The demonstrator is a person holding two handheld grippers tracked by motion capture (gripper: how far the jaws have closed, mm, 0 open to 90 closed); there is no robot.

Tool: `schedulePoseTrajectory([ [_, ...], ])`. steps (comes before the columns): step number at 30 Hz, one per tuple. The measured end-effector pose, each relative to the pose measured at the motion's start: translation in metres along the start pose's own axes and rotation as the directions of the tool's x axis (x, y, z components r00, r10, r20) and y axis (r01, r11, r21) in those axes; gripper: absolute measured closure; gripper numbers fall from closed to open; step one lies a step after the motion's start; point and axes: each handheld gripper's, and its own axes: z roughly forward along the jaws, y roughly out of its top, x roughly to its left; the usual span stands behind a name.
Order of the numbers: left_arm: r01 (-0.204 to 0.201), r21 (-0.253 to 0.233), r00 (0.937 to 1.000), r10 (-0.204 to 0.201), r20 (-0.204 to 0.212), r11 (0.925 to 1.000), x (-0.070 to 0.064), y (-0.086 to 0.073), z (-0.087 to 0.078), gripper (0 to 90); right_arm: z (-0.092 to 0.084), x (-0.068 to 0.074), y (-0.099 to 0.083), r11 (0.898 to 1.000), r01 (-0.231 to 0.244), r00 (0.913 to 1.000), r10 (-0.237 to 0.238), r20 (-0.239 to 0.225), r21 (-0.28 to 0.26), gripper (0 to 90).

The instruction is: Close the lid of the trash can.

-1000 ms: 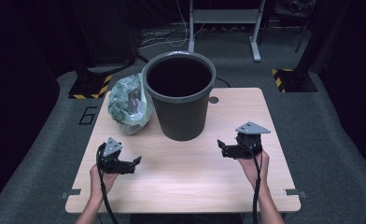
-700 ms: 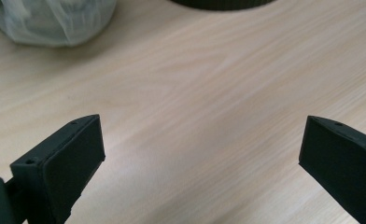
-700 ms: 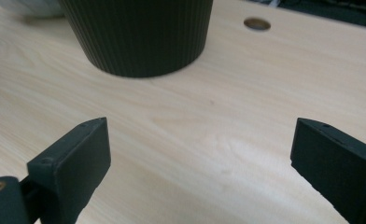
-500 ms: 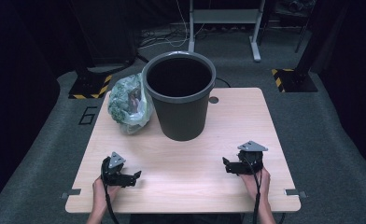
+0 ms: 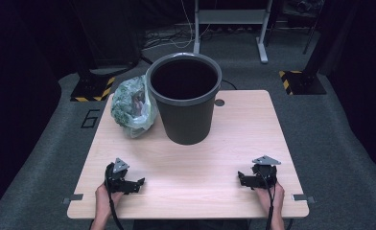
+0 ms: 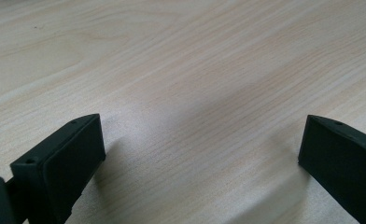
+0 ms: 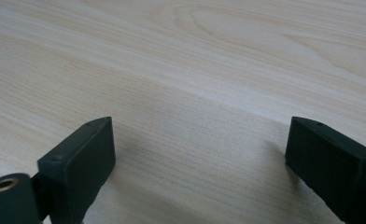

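A dark grey bucket [image 5: 184,103] stands upright at the back middle of the light wooden table [image 5: 234,124]; its inside looks dark. A crumpled clear bag with greenish contents [image 5: 132,106] lies against the bucket's left side. My left gripper [image 5: 139,184] rests low on the table near the front left corner, jaws wide apart with bare wood between them [image 6: 202,149]. My right gripper [image 5: 241,179] sits near the front right corner, also open with nothing between its jaws [image 7: 200,149]. Both are far from the bucket and the bag.
A small round hole [image 5: 219,102] marks the table right of the bucket. Grey carpet surrounds the table. A metal stand [image 5: 229,21] and yellow-black striped bases [image 5: 291,81] are on the floor behind. The table's front edge [image 5: 186,214] runs just behind both hands.
Both grippers have drawn back toward the front edge and come down onto the table. Their jaws stay open. The bucket and the bag have not moved.
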Motion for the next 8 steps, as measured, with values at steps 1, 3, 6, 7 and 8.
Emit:
schedulePoseTrajectory([
  [1, 0.0, 0.0, 1.0, 0.0, 0.001, 1.0, 0.0, 0.0002, 0.0002, 0.0, 0.0005, -0.0008, 0.0, 1.0, 0.0, 1.0, 0.0, -0.009, -0.003, 6.5],
  [3, -0.009, -0.001, 0.9999, 0.009, 0.007, 1.0, 0.0011, 0.0009, 0.001, 0.0, 0.0025, 0.0002, 0.0014, 1.0, 0.02, 0.9998, -0.02, 0.003, 0.009, 4.7],
  [6, -0.002, 0.003, 1.0, 0.002, 0.004, 1.0, 0.001, 0.0025, 0.0024, 0.0, 0.0067, 0.001, 0.0041, 0.999, 0.027, 0.9996, -0.027, 0.005, 0.029, 0.0],
  [7, -0.004, 0.004, 1.0, 0.004, 0.002, 1.0, 0.0011, 0.0029, 0.0027, 0.0, 0.0069, 0.0012, 0.0044, 0.999, 0.024, 0.9997, -0.025, 0.007, 0.029, 0.0],
  [8, -0.006, 0.001, 1.0, 0.006, 0.0, 1.0, 0.0013, 0.0033, 0.0032, 0.0, 0.0069, 0.0013, 0.0044, 0.999, 0.024, 0.9997, -0.024, 0.008, 0.028, 0.0],
])
